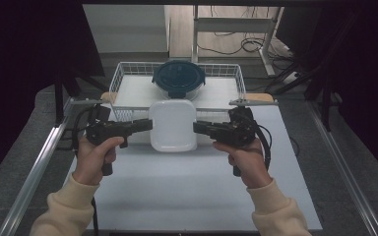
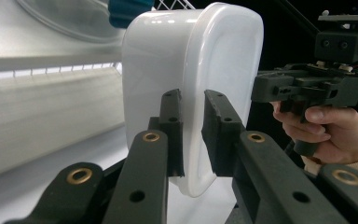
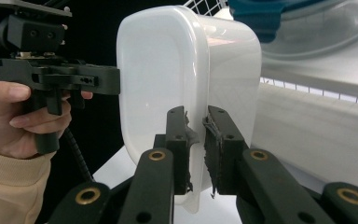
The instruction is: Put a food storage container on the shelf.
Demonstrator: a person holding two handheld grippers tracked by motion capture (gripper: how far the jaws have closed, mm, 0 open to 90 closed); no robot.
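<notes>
Left tool (image 1: 147, 125): clenched on the white container (image 1: 173, 125) rim.
Right tool (image 1: 198, 128): clenched on the opposite rim.
Risk: uneven hands could tilt it; thin rim may slip onto the bench (image 1: 187, 191).

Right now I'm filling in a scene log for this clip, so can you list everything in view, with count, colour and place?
White box: one, white plastic, lifted between both grippers, in front of the basket.
Round container: one, clear with a dark blue lid, inside the basket.
Basket: one, white wire, at the table's far edge.
Table: one, pale top, under everything.
Left gripper: one, black, shut on the box's left rim.
Right gripper: one, black, shut on the box's right rim.
Hands: two, cream sleeves, one holding each gripper.
</notes>
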